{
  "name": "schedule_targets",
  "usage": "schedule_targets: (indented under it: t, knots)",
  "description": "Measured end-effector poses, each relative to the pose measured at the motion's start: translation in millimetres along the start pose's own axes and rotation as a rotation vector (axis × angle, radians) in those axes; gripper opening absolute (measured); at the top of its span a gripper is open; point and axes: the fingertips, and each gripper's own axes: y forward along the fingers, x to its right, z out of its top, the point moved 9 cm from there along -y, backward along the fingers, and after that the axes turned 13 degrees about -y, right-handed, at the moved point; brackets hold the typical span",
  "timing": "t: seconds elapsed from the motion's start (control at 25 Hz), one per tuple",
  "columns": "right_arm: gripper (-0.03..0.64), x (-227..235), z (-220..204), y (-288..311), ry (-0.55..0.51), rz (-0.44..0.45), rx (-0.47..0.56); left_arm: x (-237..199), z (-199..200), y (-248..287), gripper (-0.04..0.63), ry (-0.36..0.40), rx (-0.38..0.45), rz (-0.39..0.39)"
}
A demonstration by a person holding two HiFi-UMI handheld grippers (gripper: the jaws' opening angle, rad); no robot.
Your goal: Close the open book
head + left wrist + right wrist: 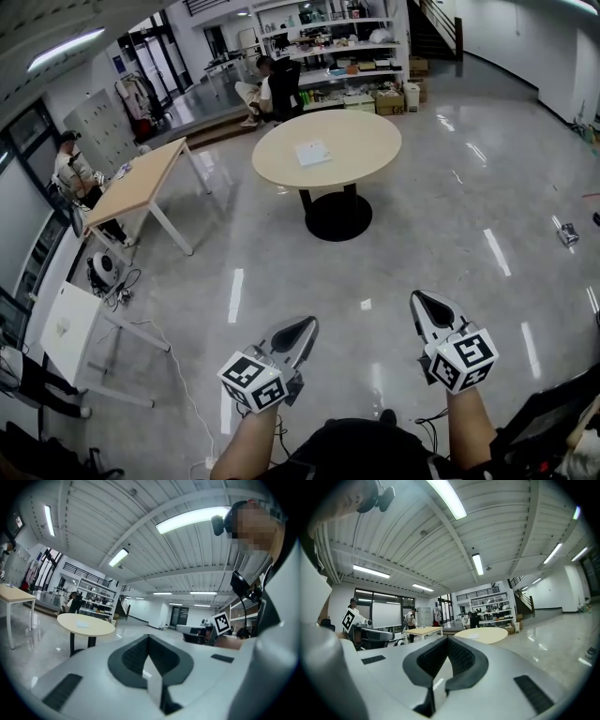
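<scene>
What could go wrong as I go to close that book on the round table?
The book lies near the middle of the round table, so reaching may be awkward. The left gripper and right gripper are shut and might just slide it. The glossy floor could be slippery.

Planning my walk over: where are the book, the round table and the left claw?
book [312, 153], head view, its middle.
round table [367, 141], head view, bare top beside the book.
left claw [309, 324], head view, between its fingertips.

A rectangular wooden table [141, 187] stands left of shelves [339, 45] and a seated person [264, 91].
</scene>
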Motion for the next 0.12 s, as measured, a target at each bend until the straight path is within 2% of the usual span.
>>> schedule_targets:
  t: [0.12]
  knots:
    - [-0.002, 2.2, 2.9, -1.4, -0.005, 0.006, 0.003, 3.6, -0.7, 2.7, -0.008, -0.005, 0.004, -0.002]
